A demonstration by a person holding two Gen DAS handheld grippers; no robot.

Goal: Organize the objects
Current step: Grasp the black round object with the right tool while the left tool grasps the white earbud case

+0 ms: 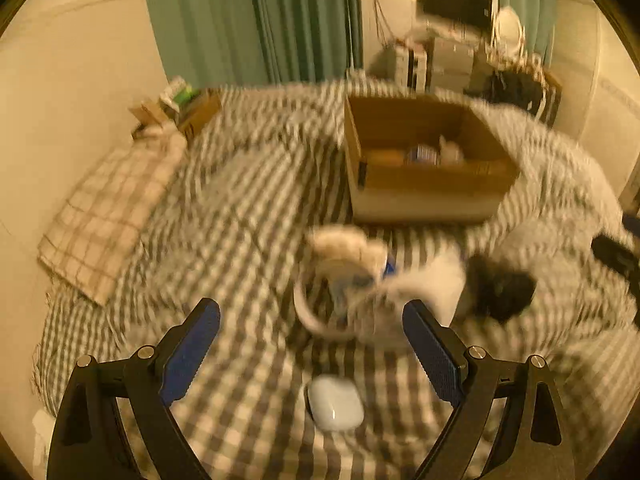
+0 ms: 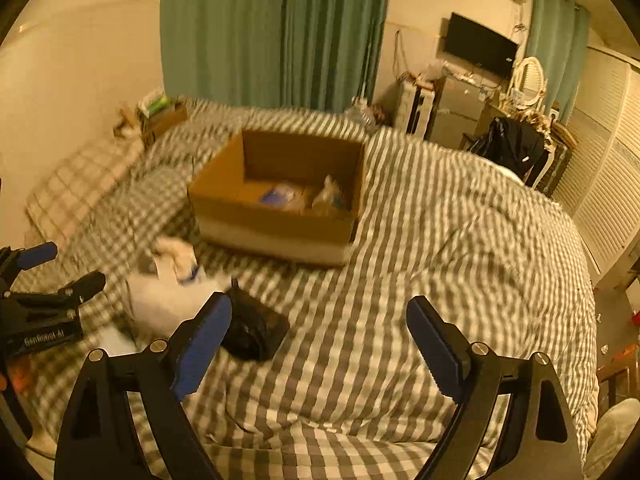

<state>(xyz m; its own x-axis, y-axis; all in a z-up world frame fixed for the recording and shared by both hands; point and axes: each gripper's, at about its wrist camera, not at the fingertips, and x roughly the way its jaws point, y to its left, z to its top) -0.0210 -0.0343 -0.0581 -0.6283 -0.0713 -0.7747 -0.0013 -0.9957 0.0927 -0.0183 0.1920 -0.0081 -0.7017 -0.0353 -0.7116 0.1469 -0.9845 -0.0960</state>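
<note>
White earbud case [image 1: 335,402] on bed [image 1: 240,208], low between spread left fingers [image 1: 192,344]; right fingers [image 2: 204,344] apart, empty.

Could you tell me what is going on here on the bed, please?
A person is tidying loose items off a checked duvet into a cardboard box, which already holds a few things. Both grippers are open and empty. The left gripper hovers over a blurred white pile, with a small white case lying just below its fingers. The right gripper hangs over bare duvet, beside a black item.
</note>
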